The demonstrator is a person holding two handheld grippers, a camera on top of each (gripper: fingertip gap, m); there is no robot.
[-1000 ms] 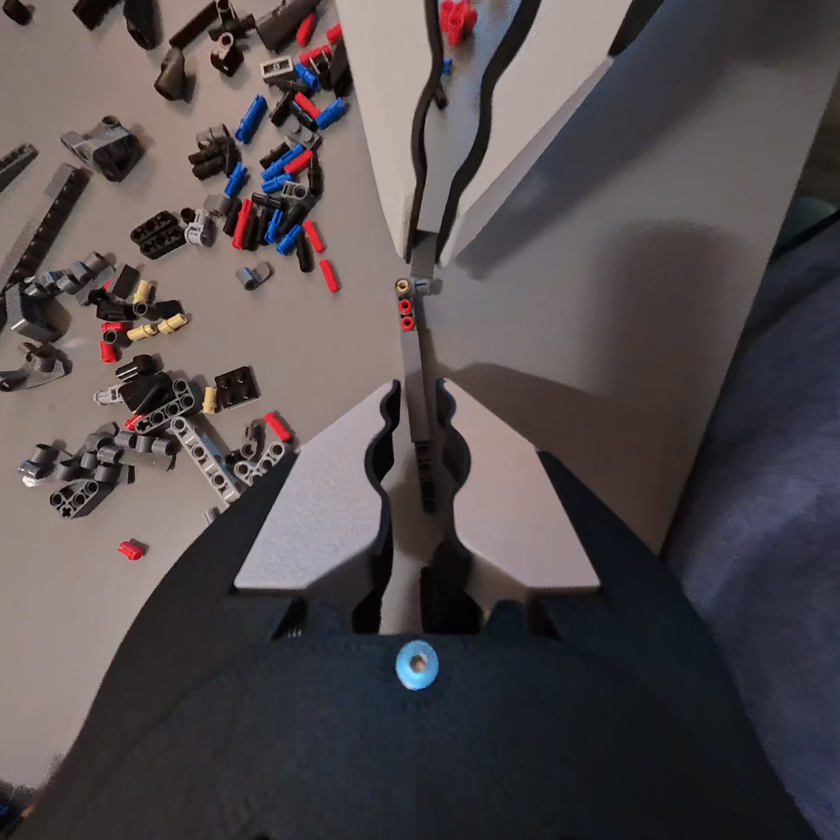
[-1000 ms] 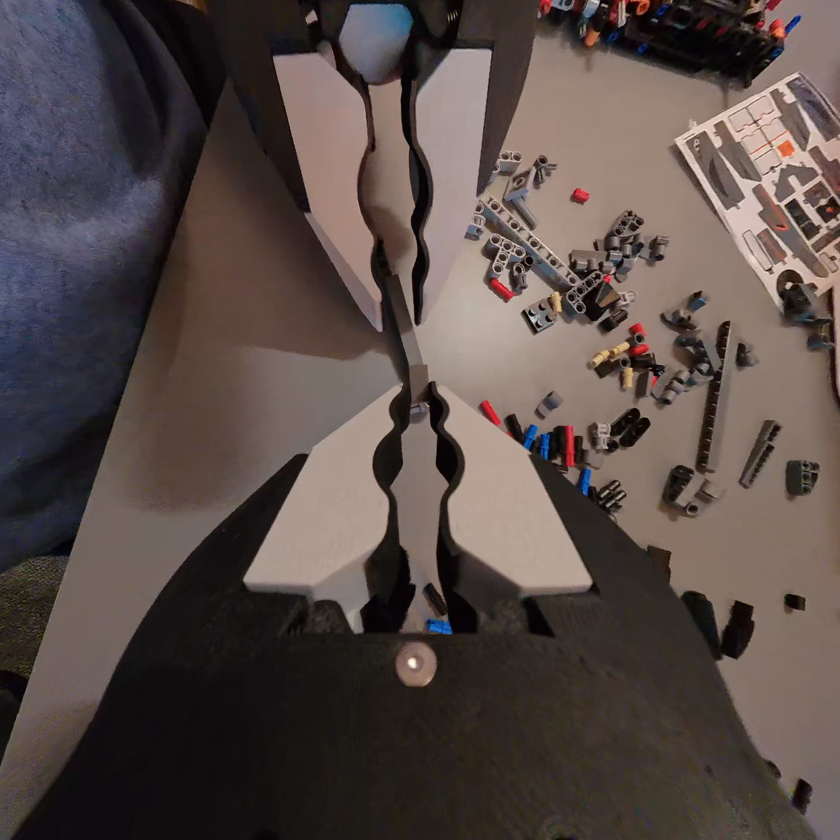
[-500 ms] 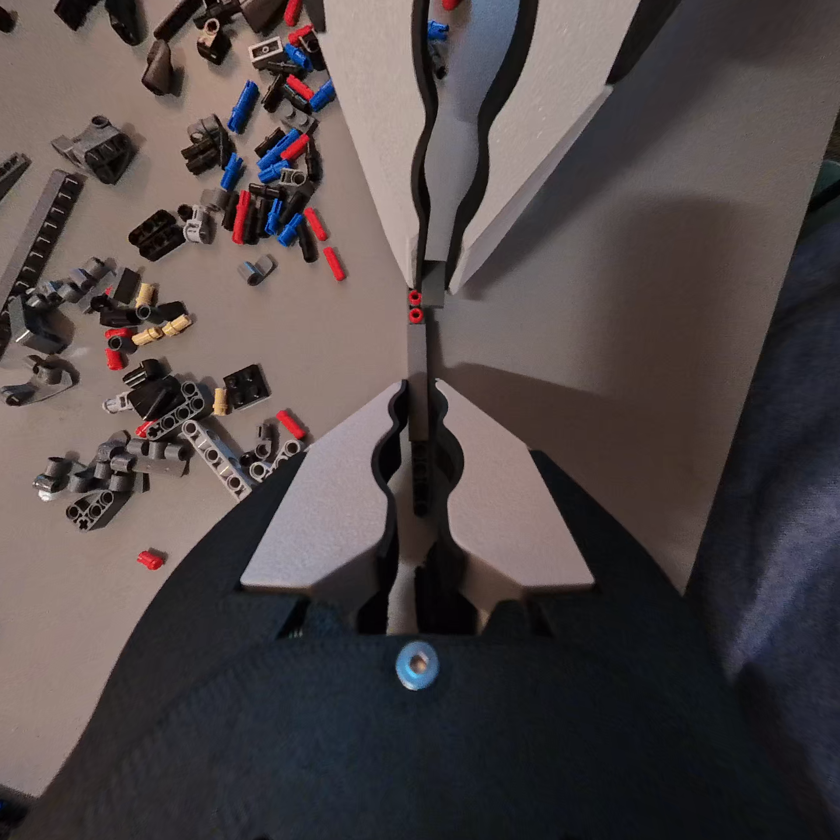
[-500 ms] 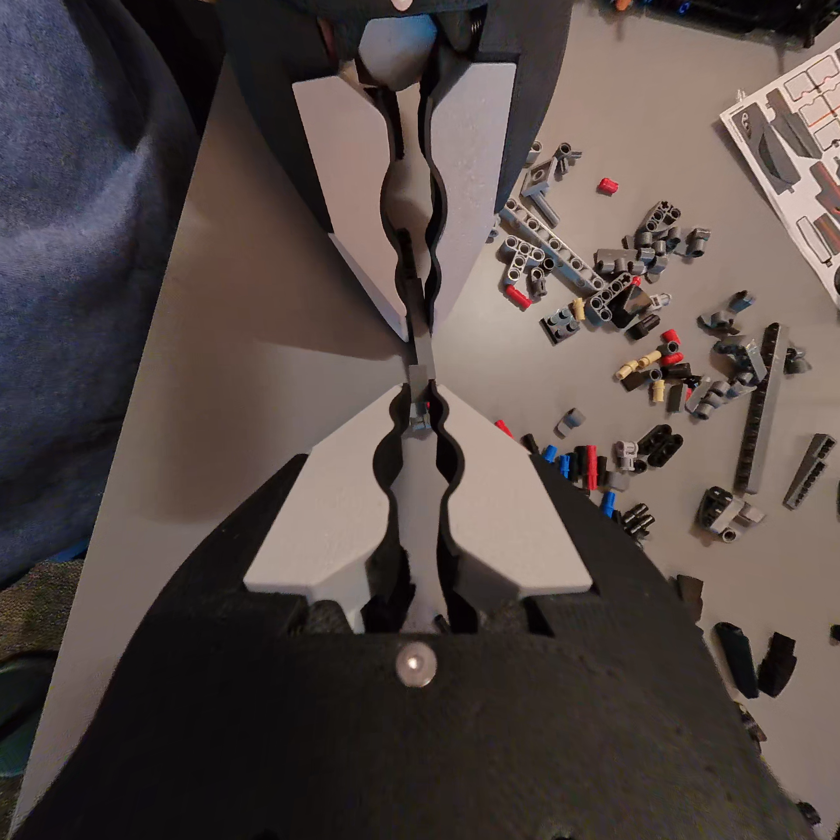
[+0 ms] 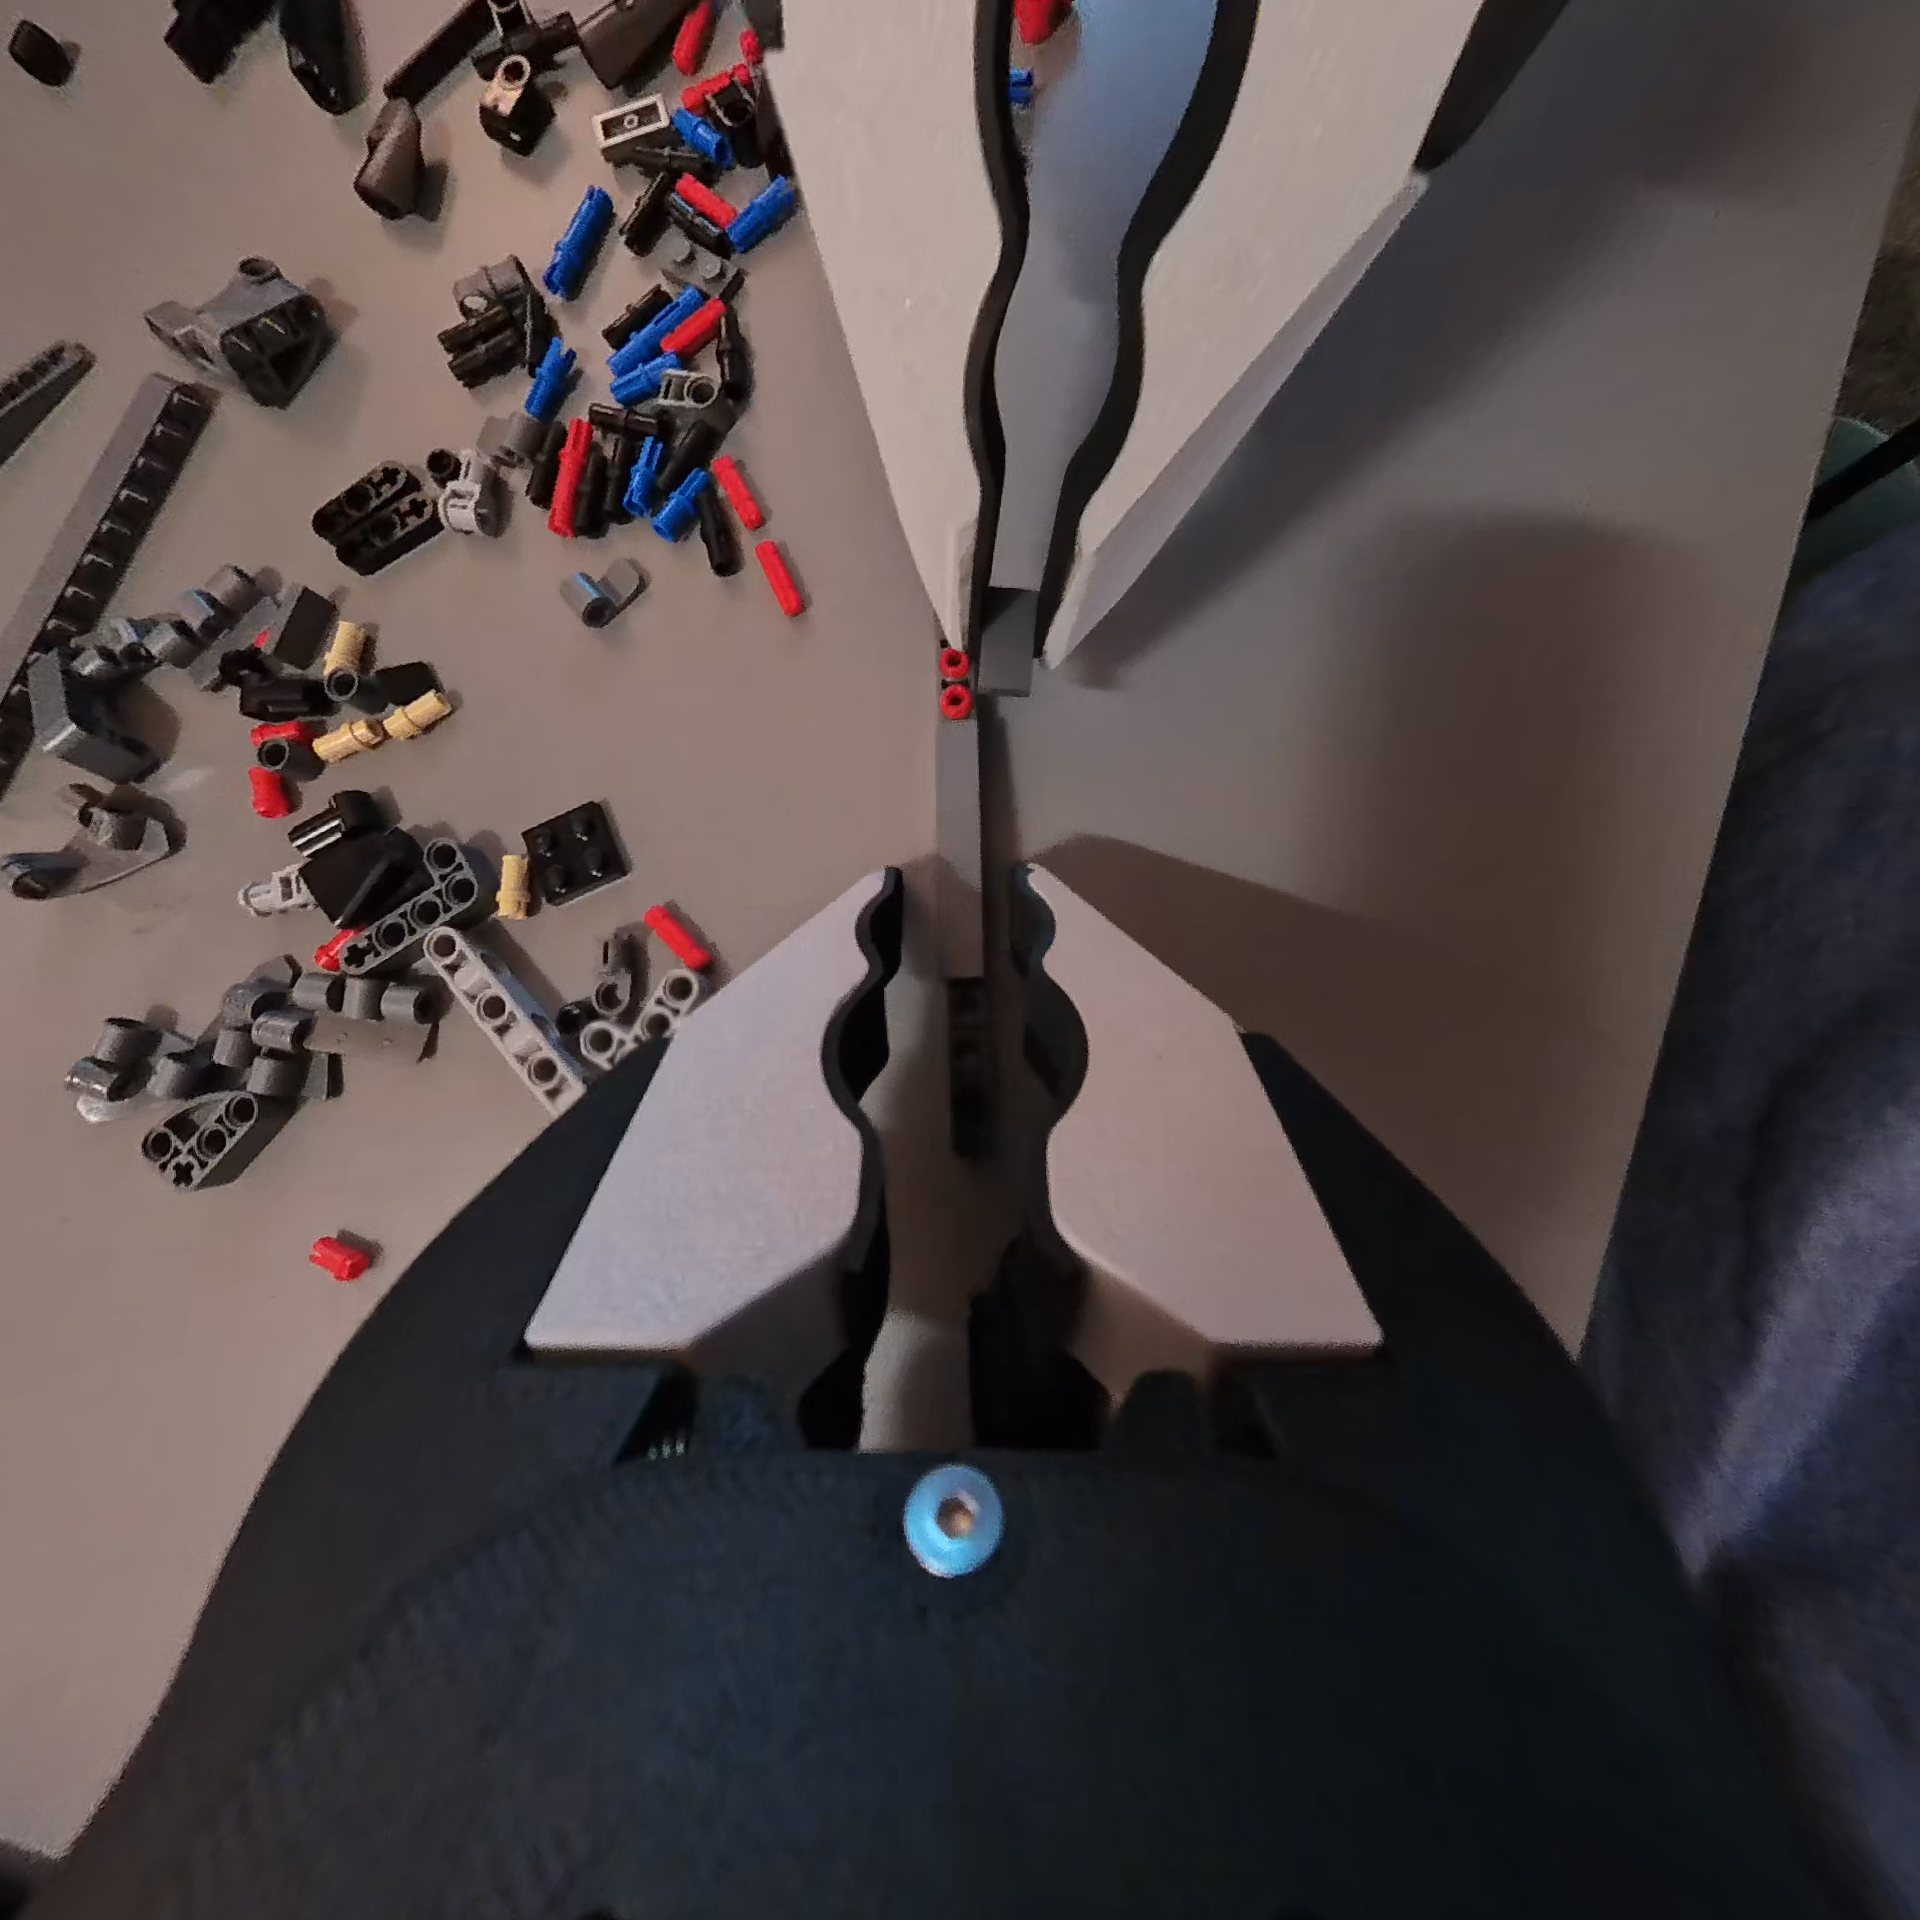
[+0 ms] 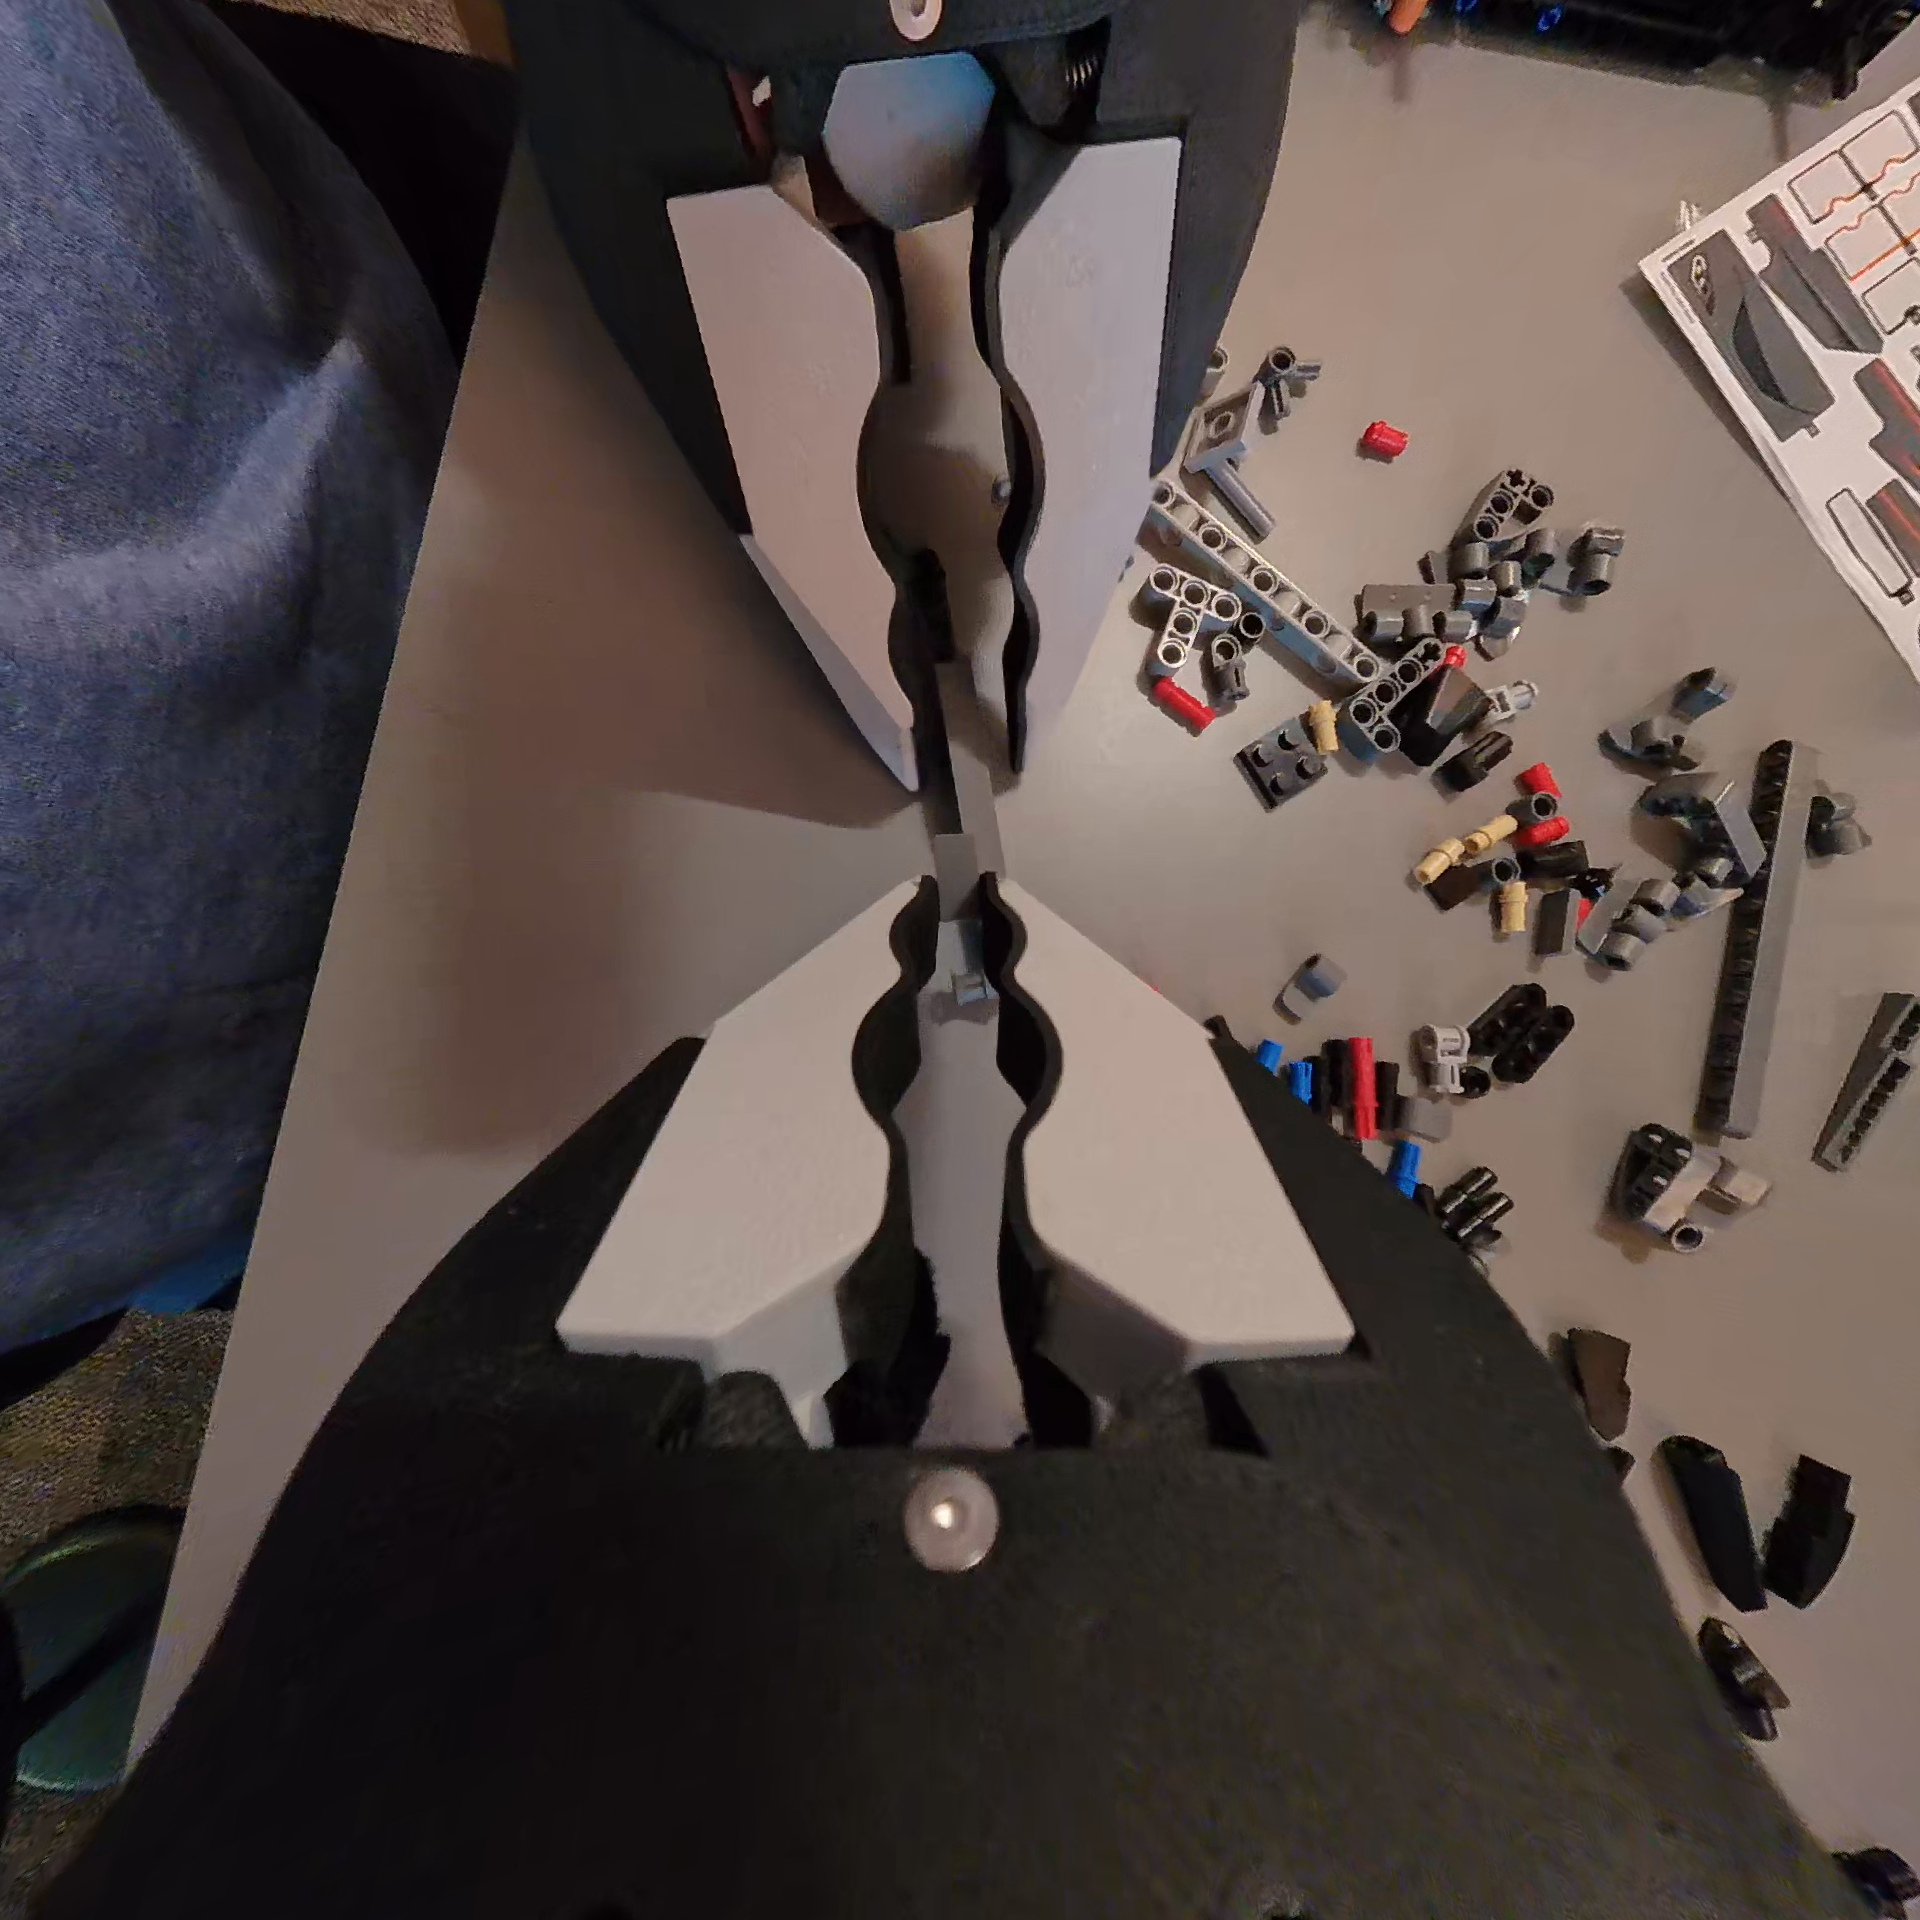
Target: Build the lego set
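Observation:
My left gripper (image 5: 958, 878) is shut on a long dark grey beam (image 5: 961, 800) that points forward, with two red pins (image 5: 954, 681) at its far end. My right gripper (image 5: 1003, 649) comes in from the top, shut on a small grey connector piece (image 5: 1008, 657) that touches the beam end beside the pins. In the right wrist view my right gripper (image 6: 954, 883) holds that connector (image 6: 963, 951) against the beam (image 6: 975, 805), which runs back into the left gripper (image 6: 964, 771). Both are held above the grey table (image 5: 1299, 520).
Loose red, blue, black and grey pieces (image 5: 644, 416) lie scattered to the left, with a long grey studded beam (image 5: 114, 499). A sticker sheet (image 6: 1818, 312) lies at the right. The table edge and a person's blue clothing (image 5: 1787, 1039) are close on the right. The tips of one gripper are about 4 centimetres away from the tips of the other.
The two grippers have drawn closer. The connector has moved onto the beam end beside the red pins, and the tan pin seen a second ago is hidden.

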